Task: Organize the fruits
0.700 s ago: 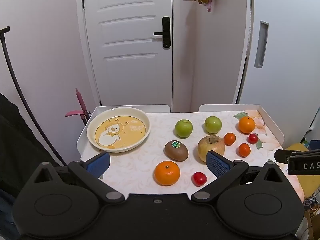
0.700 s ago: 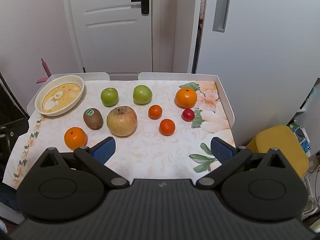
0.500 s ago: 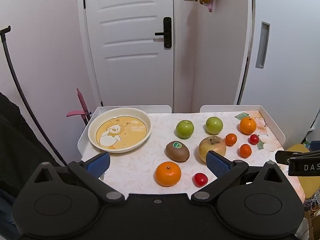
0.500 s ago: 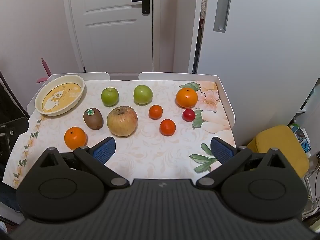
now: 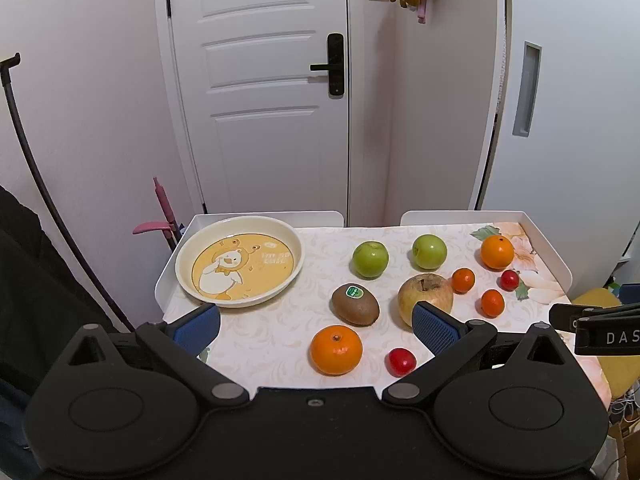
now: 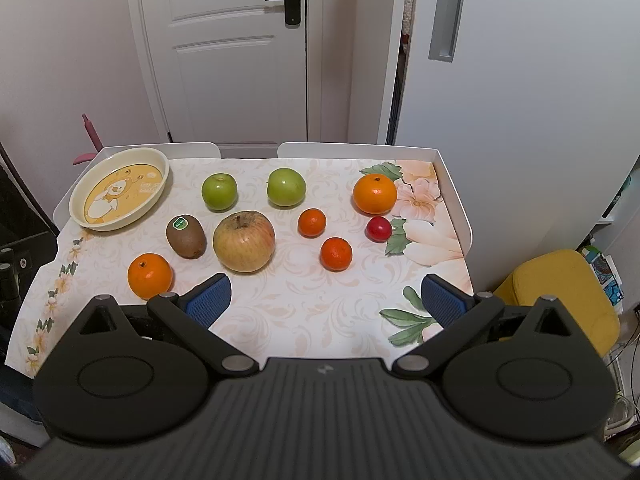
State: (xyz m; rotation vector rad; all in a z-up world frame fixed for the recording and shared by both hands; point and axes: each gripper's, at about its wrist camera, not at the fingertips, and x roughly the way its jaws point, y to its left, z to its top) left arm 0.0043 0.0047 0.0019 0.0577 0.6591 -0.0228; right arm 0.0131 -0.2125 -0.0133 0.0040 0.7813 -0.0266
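Observation:
A cream plate with a yellow duck picture sits at the table's far left. Loose fruit lies to its right: two green apples, a kiwi, a large yellow apple, two oranges, two small tangerines and two small red fruits. My left gripper is open and empty, above the near edge by the near orange. My right gripper is open and empty over the near right of the table.
The table has a raised white rim on the back and right. A white door and walls stand behind. A yellow stool is at the right. A pink item stands left of the table.
Both grippers have drifted only slightly; the left view has shifted a little so the table sits slightly further right. No fruit has moved and both stay open.

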